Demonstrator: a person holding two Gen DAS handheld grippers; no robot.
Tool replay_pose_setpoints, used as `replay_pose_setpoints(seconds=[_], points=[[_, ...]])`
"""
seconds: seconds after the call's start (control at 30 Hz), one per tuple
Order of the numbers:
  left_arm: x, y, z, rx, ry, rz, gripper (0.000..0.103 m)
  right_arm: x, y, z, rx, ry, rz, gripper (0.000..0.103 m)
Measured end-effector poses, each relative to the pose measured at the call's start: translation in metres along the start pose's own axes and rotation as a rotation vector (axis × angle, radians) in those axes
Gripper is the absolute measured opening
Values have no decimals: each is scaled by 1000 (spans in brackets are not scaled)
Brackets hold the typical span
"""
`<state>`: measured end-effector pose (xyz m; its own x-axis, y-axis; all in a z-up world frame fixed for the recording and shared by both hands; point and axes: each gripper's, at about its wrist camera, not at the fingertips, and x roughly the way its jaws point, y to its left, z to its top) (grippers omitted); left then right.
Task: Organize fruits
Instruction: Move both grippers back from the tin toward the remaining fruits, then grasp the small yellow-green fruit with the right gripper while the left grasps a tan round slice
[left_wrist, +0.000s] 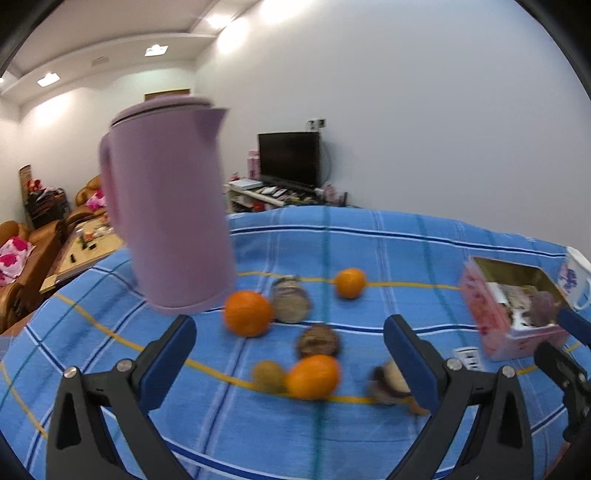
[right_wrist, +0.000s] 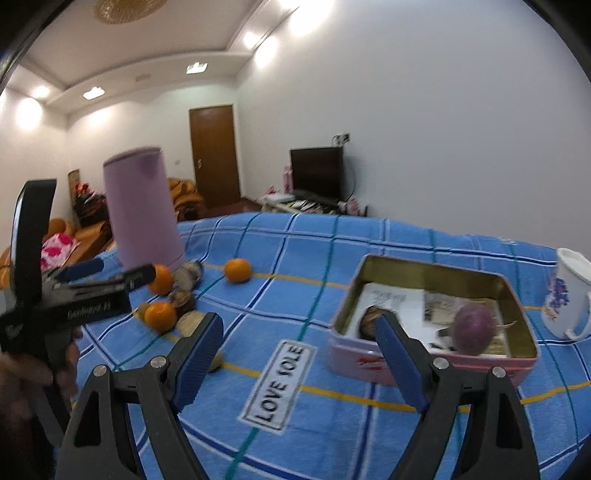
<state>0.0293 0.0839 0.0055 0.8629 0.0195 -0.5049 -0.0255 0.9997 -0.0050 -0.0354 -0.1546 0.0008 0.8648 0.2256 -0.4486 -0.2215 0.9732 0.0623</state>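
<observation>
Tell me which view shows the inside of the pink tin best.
The right wrist view: the pink tin lies near and open, showing papers and a purple fruit inside. The left wrist view shows the tin only at its right edge, blurred.

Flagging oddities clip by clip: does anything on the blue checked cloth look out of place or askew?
Mostly no. Loose fruit is scattered near the lilac plastic jug: three oranges, some darker brownish fruit, still outside the open pink metal tin, which holds one purple round fruit. The jug's tilt looks like lens distortion.

both wrist views low over blue cloth (left_wrist: 369, 240), facing wall, sharing oranges (left_wrist: 246, 313)
</observation>
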Motion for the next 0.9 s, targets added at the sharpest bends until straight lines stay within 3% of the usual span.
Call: replay_pose_setpoints(seconds=[0.1, 0.27, 0.4, 0.6, 0.67, 0.83, 0.9], points=[[7, 18, 3, -30, 14, 29, 103, 9, 13, 0, -23, 34, 31, 85], [14, 33, 6, -36, 8, 73, 103, 38, 41, -1, -90, 162, 83, 85], [18, 40, 4, -50, 10, 72, 103, 57, 62, -3, -156, 238, 140, 66], [25, 35, -3, -33, 33, 33, 103, 95, 76, -7, -178, 396, 186, 47], [25, 34, -3, -37, 36, 14, 103, 102, 79, -8, -186, 424, 188, 40], [25, 35, -3, -54, 43, -25, 103, 104, 78, -7, -177, 432, 210, 39], [25, 34, -3, -48, 41, -33, 103, 104, 75, -6, -160, 430, 210, 29]])
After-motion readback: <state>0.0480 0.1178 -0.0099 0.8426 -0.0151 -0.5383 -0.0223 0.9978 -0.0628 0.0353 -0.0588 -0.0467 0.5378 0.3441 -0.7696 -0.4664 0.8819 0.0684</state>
